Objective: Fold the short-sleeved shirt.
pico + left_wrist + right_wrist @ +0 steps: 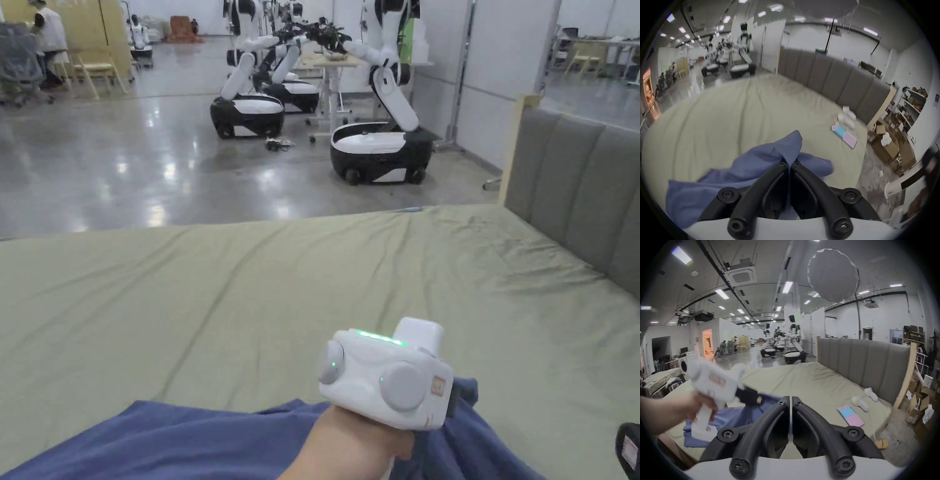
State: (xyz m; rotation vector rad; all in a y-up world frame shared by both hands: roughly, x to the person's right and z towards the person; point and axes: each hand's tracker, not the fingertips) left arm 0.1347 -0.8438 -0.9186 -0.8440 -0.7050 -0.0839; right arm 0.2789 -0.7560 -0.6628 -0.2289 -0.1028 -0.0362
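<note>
A blue short-sleeved shirt (206,440) lies crumpled at the near edge of a bed with a green sheet (250,300). A hand holds my left gripper (459,400) over the shirt's right end. In the left gripper view its jaws (790,164) are shut on a raised fold of the blue shirt (753,164). My right gripper (790,400) hangs above the bed's near right part, jaws shut with nothing between them. Its view shows the left gripper (760,400) pinching the shirt (737,417). A dark edge of the right gripper (628,447) peeks in at the head view's bottom right.
A grey padded headboard (581,187) runs along the bed's right side. A phone (851,416) and white handheld devices (860,403) lie on the sheet near it. Wheeled robots (381,150) stand on the floor beyond the bed. Cardboard boxes (893,146) sit beside the bed.
</note>
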